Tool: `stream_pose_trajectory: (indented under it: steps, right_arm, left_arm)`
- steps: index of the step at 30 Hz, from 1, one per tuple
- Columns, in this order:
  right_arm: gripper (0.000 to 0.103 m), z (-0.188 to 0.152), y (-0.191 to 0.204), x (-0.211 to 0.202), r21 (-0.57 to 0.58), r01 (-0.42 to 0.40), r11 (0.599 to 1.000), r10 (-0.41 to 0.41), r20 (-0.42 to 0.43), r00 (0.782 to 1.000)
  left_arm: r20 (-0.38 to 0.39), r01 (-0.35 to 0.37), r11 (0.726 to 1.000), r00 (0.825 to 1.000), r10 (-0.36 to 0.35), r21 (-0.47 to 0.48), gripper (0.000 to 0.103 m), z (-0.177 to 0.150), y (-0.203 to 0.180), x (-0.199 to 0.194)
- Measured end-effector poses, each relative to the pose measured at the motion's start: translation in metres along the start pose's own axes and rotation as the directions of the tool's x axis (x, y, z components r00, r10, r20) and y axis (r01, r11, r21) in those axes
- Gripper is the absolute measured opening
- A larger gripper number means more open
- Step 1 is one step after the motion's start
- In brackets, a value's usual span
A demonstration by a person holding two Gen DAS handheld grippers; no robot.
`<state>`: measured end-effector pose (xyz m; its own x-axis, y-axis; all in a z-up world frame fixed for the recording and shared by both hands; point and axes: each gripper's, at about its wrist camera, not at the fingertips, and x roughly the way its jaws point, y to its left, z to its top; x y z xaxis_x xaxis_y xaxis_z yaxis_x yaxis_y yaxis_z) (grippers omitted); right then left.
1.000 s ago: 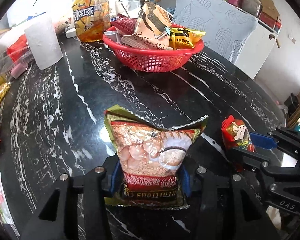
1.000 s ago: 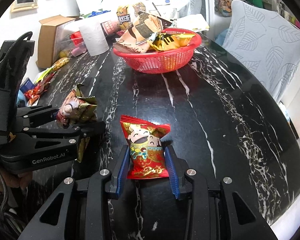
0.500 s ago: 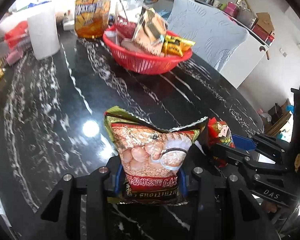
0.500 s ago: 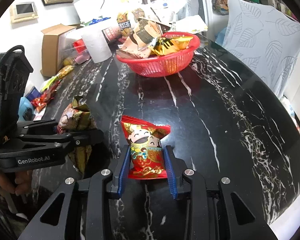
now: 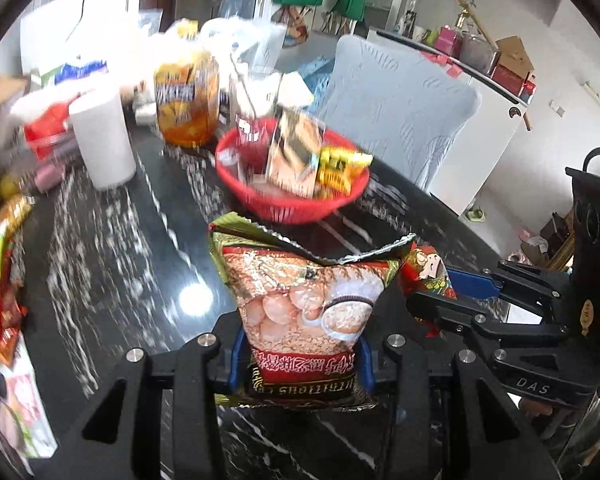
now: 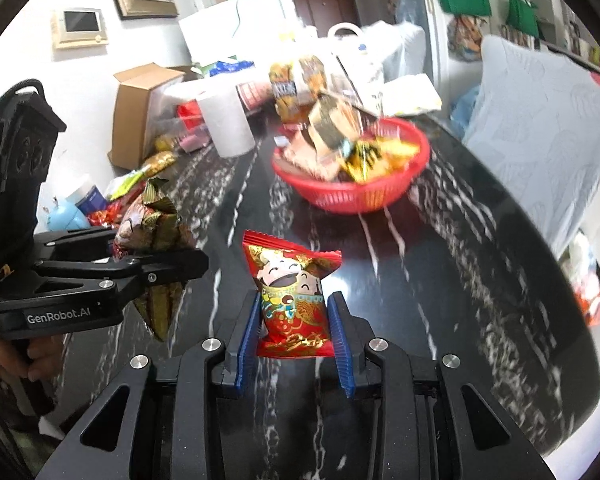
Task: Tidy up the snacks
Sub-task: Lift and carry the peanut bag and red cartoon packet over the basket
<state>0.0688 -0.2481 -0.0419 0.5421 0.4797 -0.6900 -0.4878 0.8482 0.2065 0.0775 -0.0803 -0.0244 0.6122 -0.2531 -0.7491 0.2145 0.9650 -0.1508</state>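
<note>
Two gripped snack packets [image 5: 304, 312], aloft

A red basket [image 5: 292, 204] stands on a black table [image 5: 112, 248] veined with white marbling.

"GenRobot.AI" is printed in white on the side of the left gripper [image 6: 156, 276]. "DAS" is lettered on the body of the right gripper [image 5: 440, 300]. Upside-down letters, "UTRITIOUS", are seen along the lower band of the oat bag [image 5: 304, 312]; its Chinese characters are not legible.
</note>
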Motion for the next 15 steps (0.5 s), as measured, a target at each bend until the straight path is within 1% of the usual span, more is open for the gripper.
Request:
stream_pose_trajectory:
  steps: [4,8,12,15]
  right_arm:
    - [0.033,0.017,-0.002,-0.006,-0.013,0.018,1.000,-0.018,0.034,0.999]
    - [0.033,0.038,-0.009,-0.013,-0.016,0.034,0.999,-0.033,0.069,0.997]
    - [0.033,0.056,-0.018,-0.013,-0.015,0.044,0.999,-0.043,0.083,0.996]
    - [0.033,0.070,-0.025,-0.009,-0.007,0.042,0.999,-0.042,0.079,0.996]
  left_arm:
    - [0.048,-0.006,0.999,0.999,0.004,0.035,0.041,0.021,-0.003,-0.007]
    - [0.079,-0.020,0.997,0.997,0.014,0.072,0.041,0.045,-0.005,-0.010]
    - [0.115,-0.050,0.993,0.993,0.038,0.104,0.041,0.071,-0.008,-0.009]
    - [0.134,-0.050,0.992,0.990,0.034,0.119,0.041,0.093,-0.009,-0.004]
